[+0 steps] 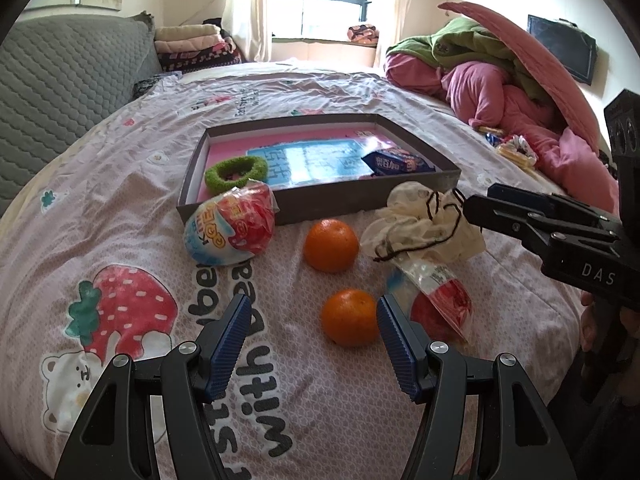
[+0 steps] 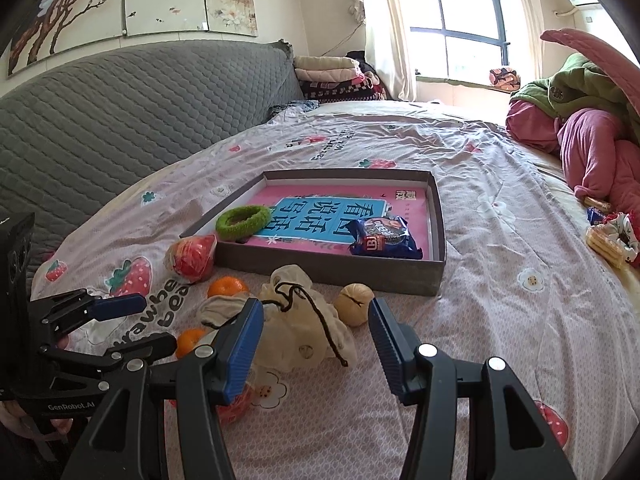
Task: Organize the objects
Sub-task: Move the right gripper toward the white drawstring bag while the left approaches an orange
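A grey shallow box (image 1: 362, 199) (image 2: 332, 266) lies on the bed, holding a green scrunchie (image 1: 235, 173) (image 2: 243, 221) and a blue snack pack (image 1: 398, 163) (image 2: 384, 237). In front lie two oranges (image 1: 330, 245) (image 1: 350, 317), two wrapped egg toys (image 1: 232, 229) (image 1: 438, 302), a cream scrunchie (image 1: 424, 226) (image 2: 304, 330) and a walnut (image 2: 354, 304). My left gripper (image 1: 312, 340) is open beside the near orange. My right gripper (image 2: 316, 340) is open, just above the cream scrunchie; it also shows in the left wrist view (image 1: 476, 208).
A pink and green heap of bedding (image 1: 500, 76) lies at the right. Snacks and a floral scrunchie (image 2: 612, 236) sit by it. A grey headboard (image 2: 120, 108) runs along the left. Folded blankets (image 1: 192, 44) are stacked at the far end.
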`<state>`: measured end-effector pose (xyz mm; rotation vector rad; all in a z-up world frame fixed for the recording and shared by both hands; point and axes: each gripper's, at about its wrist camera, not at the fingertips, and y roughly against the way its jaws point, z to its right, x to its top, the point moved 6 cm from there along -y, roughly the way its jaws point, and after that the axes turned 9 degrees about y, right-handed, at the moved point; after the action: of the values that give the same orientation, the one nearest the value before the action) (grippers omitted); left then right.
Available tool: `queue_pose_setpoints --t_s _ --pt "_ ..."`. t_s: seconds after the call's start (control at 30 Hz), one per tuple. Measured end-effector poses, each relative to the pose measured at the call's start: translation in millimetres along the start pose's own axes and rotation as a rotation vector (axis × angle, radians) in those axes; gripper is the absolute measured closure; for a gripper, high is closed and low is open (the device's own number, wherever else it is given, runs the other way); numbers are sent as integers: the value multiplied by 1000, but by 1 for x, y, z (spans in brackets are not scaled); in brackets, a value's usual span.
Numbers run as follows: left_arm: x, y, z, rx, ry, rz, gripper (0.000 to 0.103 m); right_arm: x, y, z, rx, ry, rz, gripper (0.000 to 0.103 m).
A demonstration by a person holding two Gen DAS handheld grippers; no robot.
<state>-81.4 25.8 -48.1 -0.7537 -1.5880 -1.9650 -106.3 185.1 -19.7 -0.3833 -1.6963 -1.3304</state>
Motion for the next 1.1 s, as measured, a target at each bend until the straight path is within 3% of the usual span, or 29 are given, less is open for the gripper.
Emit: queue_pose_setpoints --t_s 0.5,1.1 --pt "-15 -2 5 0 -34 -36 37 -9 -5 -10 25 27 -42 49" --pt "-19 -16 9 -17 -33 -52 37 -17 -28 -15 -13 88 -111 49"
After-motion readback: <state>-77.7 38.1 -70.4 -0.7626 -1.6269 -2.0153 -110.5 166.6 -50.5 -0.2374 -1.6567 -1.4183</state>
